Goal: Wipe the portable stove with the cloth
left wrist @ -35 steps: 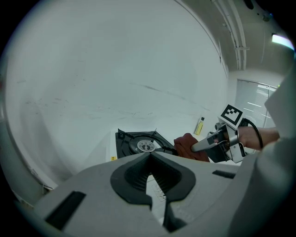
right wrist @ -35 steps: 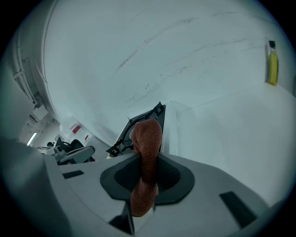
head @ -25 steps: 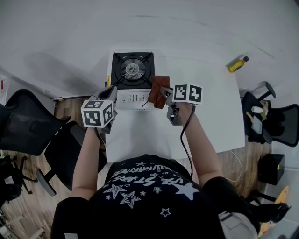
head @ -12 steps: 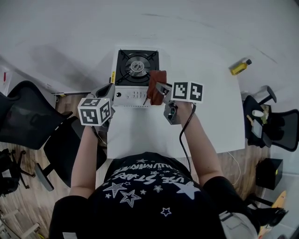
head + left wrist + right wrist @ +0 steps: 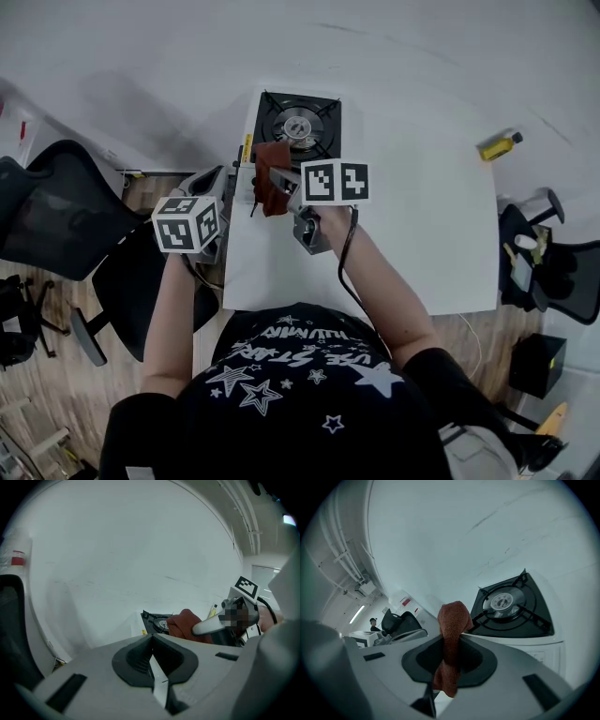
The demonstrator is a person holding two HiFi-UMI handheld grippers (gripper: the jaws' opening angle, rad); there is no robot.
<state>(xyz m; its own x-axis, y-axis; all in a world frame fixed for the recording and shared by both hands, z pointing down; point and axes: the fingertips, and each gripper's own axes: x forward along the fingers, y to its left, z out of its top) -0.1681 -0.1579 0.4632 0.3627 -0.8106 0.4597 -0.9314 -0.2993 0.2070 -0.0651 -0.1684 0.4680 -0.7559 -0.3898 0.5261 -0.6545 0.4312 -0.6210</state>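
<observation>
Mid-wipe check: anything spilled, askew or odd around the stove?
No spill or damage shows. The small yellow bottle lies on its side near the table's far right edge, away from the stove. The cloth hangs bunched in the right tool.

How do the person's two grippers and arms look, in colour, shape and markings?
The left gripper and the right gripper are grey, with a black recess around the jaws. Each carries a white cube with black square markers. A black cable runs back from the right one. The arms are bare; the T-shirt is black with white stars.
</observation>
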